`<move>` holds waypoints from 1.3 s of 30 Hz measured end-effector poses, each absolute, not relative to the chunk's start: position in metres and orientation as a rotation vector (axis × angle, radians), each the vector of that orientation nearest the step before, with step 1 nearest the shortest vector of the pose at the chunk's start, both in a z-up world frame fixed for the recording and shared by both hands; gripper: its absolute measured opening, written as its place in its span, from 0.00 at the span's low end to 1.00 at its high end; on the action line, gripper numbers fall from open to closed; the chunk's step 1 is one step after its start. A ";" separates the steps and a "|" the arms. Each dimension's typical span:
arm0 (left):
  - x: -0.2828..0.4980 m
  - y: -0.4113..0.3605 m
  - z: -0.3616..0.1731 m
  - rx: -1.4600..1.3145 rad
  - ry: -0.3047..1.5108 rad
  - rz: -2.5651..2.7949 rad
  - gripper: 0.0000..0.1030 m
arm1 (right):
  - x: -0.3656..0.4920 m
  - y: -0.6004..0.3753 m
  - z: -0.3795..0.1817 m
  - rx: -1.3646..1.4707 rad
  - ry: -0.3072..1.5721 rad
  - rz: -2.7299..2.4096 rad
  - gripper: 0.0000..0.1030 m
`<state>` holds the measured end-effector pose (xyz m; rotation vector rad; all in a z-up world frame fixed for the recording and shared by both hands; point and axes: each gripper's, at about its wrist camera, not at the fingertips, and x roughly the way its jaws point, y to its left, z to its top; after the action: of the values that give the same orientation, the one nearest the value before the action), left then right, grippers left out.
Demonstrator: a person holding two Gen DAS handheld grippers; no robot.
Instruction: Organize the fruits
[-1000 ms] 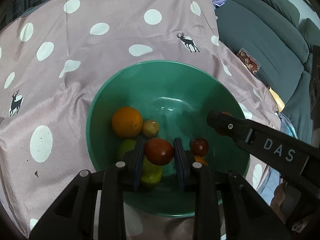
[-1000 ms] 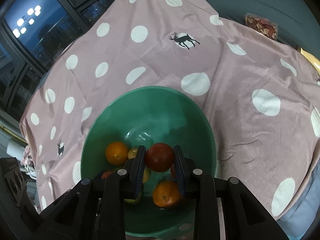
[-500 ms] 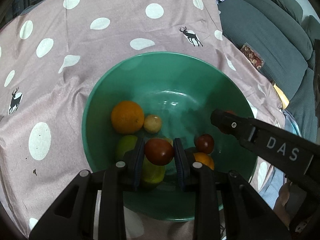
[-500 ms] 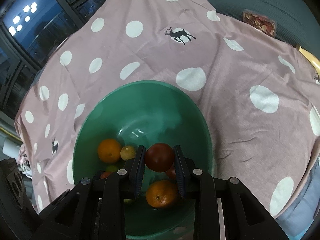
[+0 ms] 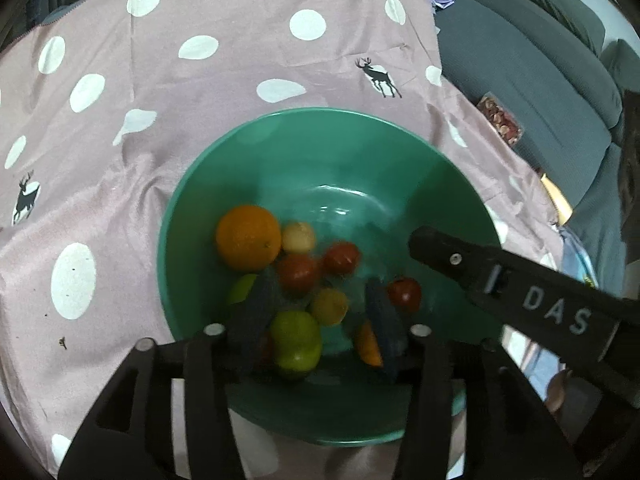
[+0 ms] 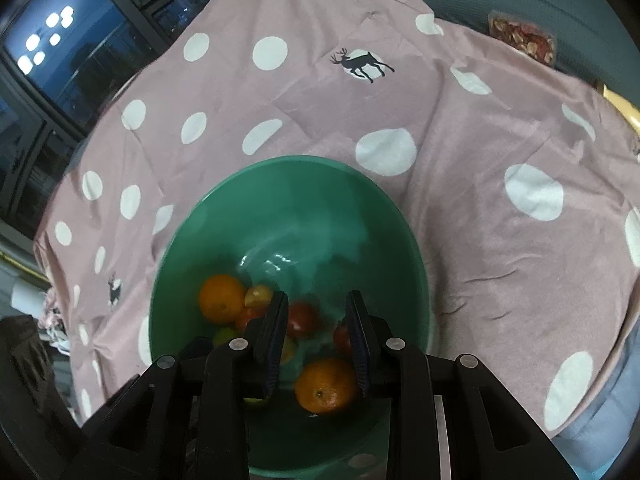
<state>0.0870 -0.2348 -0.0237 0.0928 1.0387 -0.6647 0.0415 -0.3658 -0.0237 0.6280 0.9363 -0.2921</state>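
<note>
A green bowl (image 5: 280, 148) (image 6: 380, 216) sits on the pink dotted cloth and holds several fruits: a large orange (image 5: 248, 238) (image 6: 221, 298), red tomatoes (image 5: 299, 272) (image 6: 301, 319), a green fruit (image 5: 296, 338), a small yellow one (image 5: 298, 237) and another orange (image 6: 326, 384). My left gripper (image 5: 320, 320) is open and empty, its blurred fingers over the fruits. My right gripper (image 6: 316, 328) is open and empty above the bowl; its finger (image 5: 452, 256) reaches in from the right in the left wrist view.
The pink tablecloth (image 5: 160, 80) (image 6: 500, 128) with white dots and deer prints covers the table. A grey sofa (image 5: 540, 92) with a snack packet (image 5: 502, 124) (image 6: 522, 40) lies beyond the table's right edge. Dark windows (image 6: 60, 48) are at the far left.
Both grippers have opened and let go of their tomatoes, which now lie in the bowl among the other fruits. Both grippers stay over the bowl.
</note>
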 end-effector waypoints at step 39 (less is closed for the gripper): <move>0.065 -0.175 0.041 0.039 0.863 -0.512 0.97 | 0.018 -0.348 0.024 0.507 0.775 -0.273 0.51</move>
<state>0.0654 -0.1747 0.0409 0.0385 0.8628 -0.5116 0.0180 -0.3476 0.0236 0.5074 0.7752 -0.2729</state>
